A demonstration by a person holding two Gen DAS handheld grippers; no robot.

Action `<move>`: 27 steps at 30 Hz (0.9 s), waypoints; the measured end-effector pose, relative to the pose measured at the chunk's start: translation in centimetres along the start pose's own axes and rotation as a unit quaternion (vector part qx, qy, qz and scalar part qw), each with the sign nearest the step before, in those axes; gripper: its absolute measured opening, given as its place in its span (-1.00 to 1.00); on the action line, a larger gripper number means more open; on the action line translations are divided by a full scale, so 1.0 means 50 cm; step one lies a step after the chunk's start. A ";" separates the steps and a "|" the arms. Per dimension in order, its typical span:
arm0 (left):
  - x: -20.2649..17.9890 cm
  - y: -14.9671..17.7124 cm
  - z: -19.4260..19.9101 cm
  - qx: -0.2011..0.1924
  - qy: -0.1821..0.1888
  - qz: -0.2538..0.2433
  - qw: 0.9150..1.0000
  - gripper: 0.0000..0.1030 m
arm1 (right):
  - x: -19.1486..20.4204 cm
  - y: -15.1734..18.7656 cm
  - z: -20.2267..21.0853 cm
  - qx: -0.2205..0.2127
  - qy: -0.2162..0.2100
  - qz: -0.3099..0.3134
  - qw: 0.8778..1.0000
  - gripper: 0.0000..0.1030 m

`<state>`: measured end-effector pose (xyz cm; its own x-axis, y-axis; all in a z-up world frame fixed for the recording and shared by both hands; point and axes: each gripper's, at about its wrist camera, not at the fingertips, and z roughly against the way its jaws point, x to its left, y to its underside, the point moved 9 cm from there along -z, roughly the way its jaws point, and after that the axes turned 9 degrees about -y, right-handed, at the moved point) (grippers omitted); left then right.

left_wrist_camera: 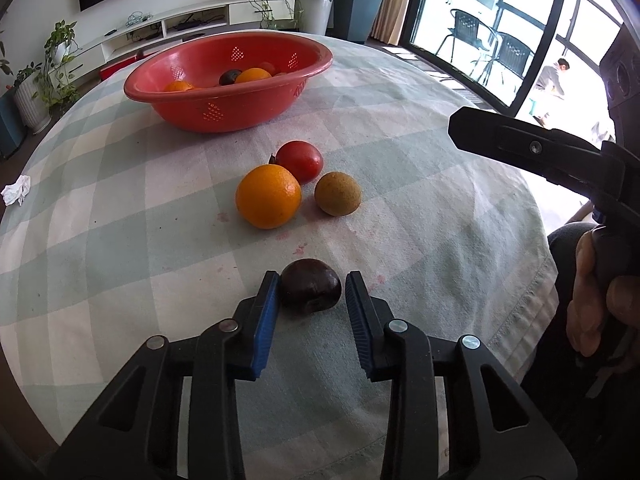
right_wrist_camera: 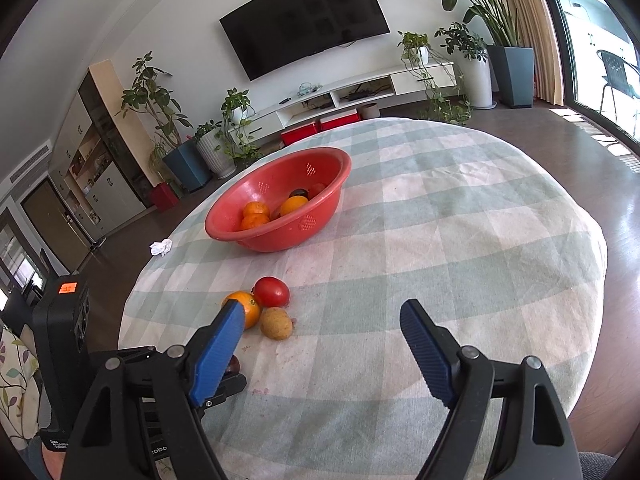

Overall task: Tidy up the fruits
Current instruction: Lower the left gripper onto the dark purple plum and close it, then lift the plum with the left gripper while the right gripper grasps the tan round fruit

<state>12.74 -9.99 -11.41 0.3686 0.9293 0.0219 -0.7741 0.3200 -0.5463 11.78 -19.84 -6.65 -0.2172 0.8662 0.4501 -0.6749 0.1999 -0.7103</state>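
A dark purple plum [left_wrist_camera: 311,286] lies on the checked tablecloth between the blue pads of my left gripper [left_wrist_camera: 312,300], which is open around it; the left pad is at the plum's side, the right pad stands just off it. Beyond it lie an orange [left_wrist_camera: 268,196], a red tomato [left_wrist_camera: 300,161] and a brownish-green fruit [left_wrist_camera: 337,193]. A red colander bowl [left_wrist_camera: 256,112] further back holds oranges and other fruit. My right gripper [right_wrist_camera: 324,344] is open and empty above the table; its finger also shows in the left wrist view [left_wrist_camera: 520,144]. The three fruits [right_wrist_camera: 276,322] and the bowl [right_wrist_camera: 276,236] show ahead of it.
A crumpled white tissue [left_wrist_camera: 17,195] lies at the table's left edge, also in the right wrist view [right_wrist_camera: 161,247]. The round table [right_wrist_camera: 460,240] drops off at its edge on the right. Plants, a TV console and a glass door stand behind.
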 end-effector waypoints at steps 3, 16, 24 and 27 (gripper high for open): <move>0.002 -0.001 0.003 -0.002 0.002 0.002 1.000 -0.46 | 0.000 -0.001 0.000 0.003 0.002 0.006 1.000 0.58; 0.036 0.014 0.042 -0.027 0.023 0.030 0.999 -0.47 | 0.019 0.014 -0.036 0.050 0.013 0.050 0.997 0.37; 0.081 0.032 0.074 -0.045 0.034 0.064 0.996 -0.47 | 0.068 0.033 -0.110 0.125 0.028 0.137 0.982 0.17; 0.096 0.038 0.077 -0.048 0.037 0.074 0.995 -0.47 | 0.072 0.038 -0.141 0.149 0.036 0.155 0.976 0.10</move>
<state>11.05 -4.20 -9.11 0.2938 0.9476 -0.1255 -0.7716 0.1576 -0.6163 14.72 -13.10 -10.19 -0.4018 0.8954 0.1916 -0.7614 -0.2104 -0.6132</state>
